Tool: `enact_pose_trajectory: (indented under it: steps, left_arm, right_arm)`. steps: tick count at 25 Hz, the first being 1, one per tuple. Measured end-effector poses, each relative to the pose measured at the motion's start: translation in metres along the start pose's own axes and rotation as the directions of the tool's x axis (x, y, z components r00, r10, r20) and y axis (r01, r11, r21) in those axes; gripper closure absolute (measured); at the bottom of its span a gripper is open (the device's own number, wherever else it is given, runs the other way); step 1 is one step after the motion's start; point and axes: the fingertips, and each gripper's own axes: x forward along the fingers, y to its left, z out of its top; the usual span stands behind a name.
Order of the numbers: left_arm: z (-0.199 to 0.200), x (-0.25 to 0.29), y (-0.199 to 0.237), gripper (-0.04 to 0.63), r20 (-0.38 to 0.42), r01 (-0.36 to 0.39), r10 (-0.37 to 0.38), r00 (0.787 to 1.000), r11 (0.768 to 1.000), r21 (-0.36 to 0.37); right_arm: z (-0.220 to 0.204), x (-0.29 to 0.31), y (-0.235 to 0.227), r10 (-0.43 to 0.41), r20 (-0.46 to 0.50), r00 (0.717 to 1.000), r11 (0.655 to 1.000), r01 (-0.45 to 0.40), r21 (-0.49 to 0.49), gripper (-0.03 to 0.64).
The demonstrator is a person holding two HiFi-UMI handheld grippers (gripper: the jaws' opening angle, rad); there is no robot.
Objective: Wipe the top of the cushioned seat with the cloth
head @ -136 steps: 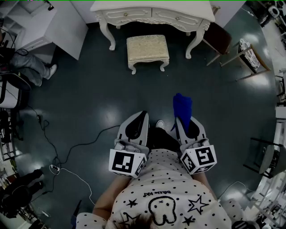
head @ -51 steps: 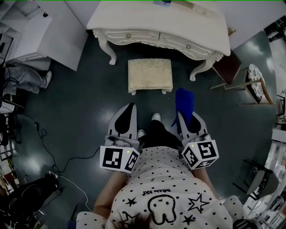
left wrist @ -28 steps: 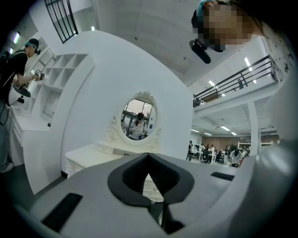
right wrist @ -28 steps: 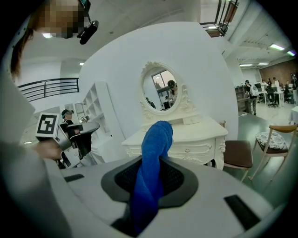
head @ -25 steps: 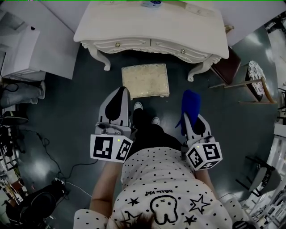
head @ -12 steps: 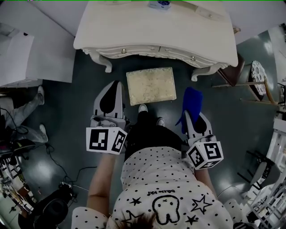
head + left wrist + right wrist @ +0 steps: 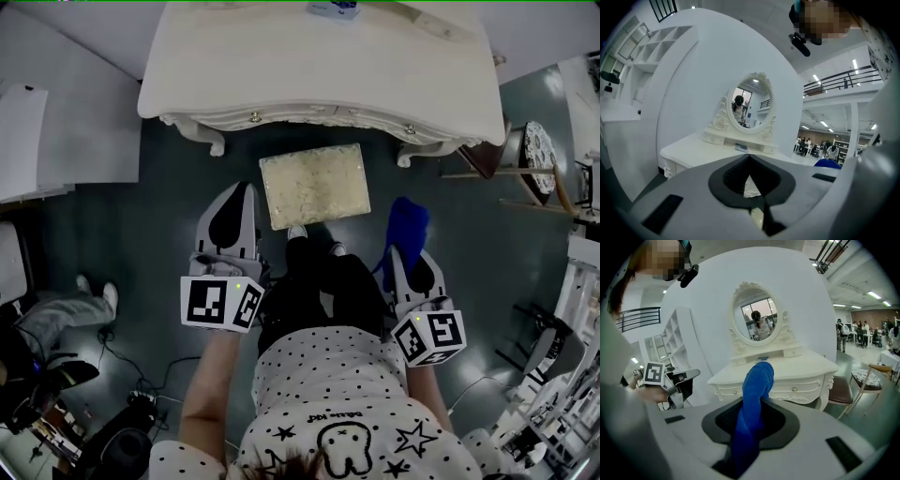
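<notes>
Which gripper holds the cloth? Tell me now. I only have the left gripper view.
Observer: The right gripper is shut on the blue cloth, which sticks out past its jaws.
Operator: Give me the seat's position against that cloth.
Observer: In the head view the cushioned seat stands just ahead of the person's feet, in front of the dressing table. The cloth is off to the seat's right, not on its top.

Right claw point(image 7: 403, 251) clasping blue cloth point(image 7: 409, 221), cushioned seat point(image 7: 314, 185) ahead
</notes>
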Motion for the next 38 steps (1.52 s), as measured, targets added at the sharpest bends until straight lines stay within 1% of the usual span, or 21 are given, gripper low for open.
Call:
enact_pose_trajectory:
  steps: [3, 9, 11, 17, 23, 26, 32, 35, 38]
  left_arm:
    - [-0.021, 0.007, 0.008, 0.598, -0.035, -0.003, 0.002, 0.999, 1.000, -0.010]
    - [-0.070, 0.020, 0.021, 0.598, -0.081, 0.000, -0.001, 0.997, 1.000, -0.005]
    - [-0.092, 0.026, 0.024, 0.598, -0.101, -0.010, 0.010, 0.995, 1.000, 0.001]
    - [-0.161, 0.054, 0.039, 0.598, -0.170, -0.052, 0.050, 0.984, 0.999, -0.005]
    - [-0.231, 0.067, 0.034, 0.598, -0.240, -0.073, 0.056, 0.969, 0.995, -0.062]
    - [-0.258, 0.069, 0.027, 0.598, -0.263, -0.081, 0.052, 0.963, 0.992, -0.100]
    - [-0.284, 0.076, 0.005, 0.598, -0.295, -0.077, 0.017, 0.955, 0.978, -0.192]
    - [-0.294, 0.075, -0.010, 0.598, -0.329, -0.048, -0.026, 0.944, 0.976, -0.214]
    - [-0.303, 0.074, -0.020, 0.598, -0.358, -0.024, -0.060, 0.932, 0.974, -0.225]
  right_arm:
    - [-0.011, 0.016, 0.000, 0.021, -0.046, 0.999, 0.999, -0.023, -0.038, 0.528]
    - [-0.041, 0.059, -0.011, 0.029, -0.099, 0.995, 0.994, -0.039, -0.099, 0.528]
    - [-0.055, 0.080, -0.022, 0.029, -0.128, 0.991, 0.992, -0.045, -0.122, 0.528]
    - [-0.098, 0.166, -0.067, 0.012, -0.193, 0.981, 0.988, -0.041, -0.151, 0.528]
    - [-0.146, 0.251, -0.125, -0.063, -0.251, 0.966, 0.983, 0.017, -0.184, 0.528]
    - [-0.167, 0.293, -0.155, -0.114, -0.274, 0.955, 0.975, 0.055, -0.216, 0.528]
    - [-0.204, 0.364, -0.209, -0.214, -0.336, 0.917, 0.967, 0.150, -0.206, 0.528]
    - [-0.211, 0.383, -0.226, -0.240, -0.356, 0.903, 0.960, 0.167, -0.224, 0.528]
    - [-0.219, 0.398, -0.236, -0.248, -0.382, 0.890, 0.959, 0.169, -0.228, 0.528]
